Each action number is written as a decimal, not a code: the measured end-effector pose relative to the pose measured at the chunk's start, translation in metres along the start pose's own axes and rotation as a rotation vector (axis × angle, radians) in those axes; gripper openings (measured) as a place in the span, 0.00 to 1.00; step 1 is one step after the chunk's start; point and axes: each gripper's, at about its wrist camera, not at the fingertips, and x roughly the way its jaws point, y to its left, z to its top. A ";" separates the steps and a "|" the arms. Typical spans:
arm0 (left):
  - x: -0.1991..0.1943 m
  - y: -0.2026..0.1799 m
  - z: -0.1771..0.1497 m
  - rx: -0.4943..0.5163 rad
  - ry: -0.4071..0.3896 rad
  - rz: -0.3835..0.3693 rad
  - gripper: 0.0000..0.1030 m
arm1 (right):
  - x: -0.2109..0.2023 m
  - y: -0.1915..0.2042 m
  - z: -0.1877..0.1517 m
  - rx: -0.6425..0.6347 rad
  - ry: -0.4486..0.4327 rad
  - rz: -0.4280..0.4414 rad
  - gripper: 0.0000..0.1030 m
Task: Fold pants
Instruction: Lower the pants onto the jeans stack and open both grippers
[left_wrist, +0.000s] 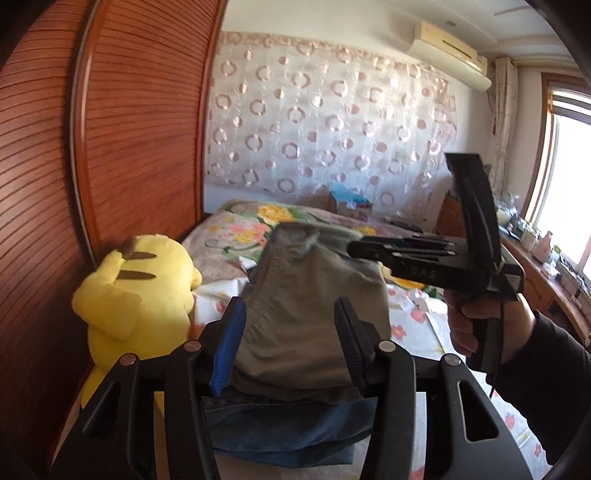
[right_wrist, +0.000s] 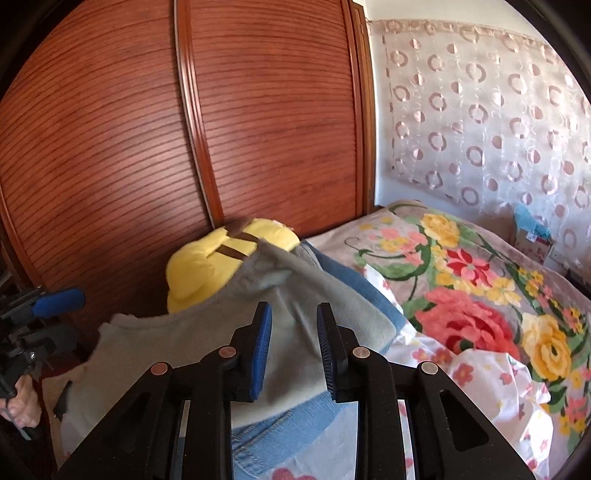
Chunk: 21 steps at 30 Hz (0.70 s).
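Note:
Folded grey-green pants (left_wrist: 314, 314) lie on top of folded blue jeans (left_wrist: 295, 428) on the bed. My left gripper (left_wrist: 291, 343) is open, its fingers either side of the grey pants. My right gripper shows in the left wrist view (left_wrist: 364, 249) above the pants' far end; whether it touches them is unclear. In the right wrist view the right gripper (right_wrist: 293, 350) is open over the grey pants (right_wrist: 221, 332), with the jeans (right_wrist: 354, 284) showing beneath. The left gripper (right_wrist: 44, 310) appears at the far left edge.
A yellow plush toy (left_wrist: 136, 295) sits against the wooden wardrobe (left_wrist: 110, 147) beside the pile. A floral blanket (right_wrist: 480, 302) and white flowered sheet (left_wrist: 417, 321) cover the bed. A desk with small items (left_wrist: 535, 254) stands by the window.

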 end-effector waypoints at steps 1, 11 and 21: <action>0.004 -0.001 -0.003 0.005 0.020 -0.003 0.49 | 0.003 -0.003 0.000 0.009 0.009 -0.006 0.25; 0.032 -0.005 -0.033 0.002 0.117 -0.016 0.49 | 0.026 -0.016 0.003 0.070 0.030 -0.020 0.25; 0.025 -0.017 -0.030 0.048 0.110 0.042 0.49 | 0.001 -0.004 -0.009 0.087 -0.023 -0.037 0.25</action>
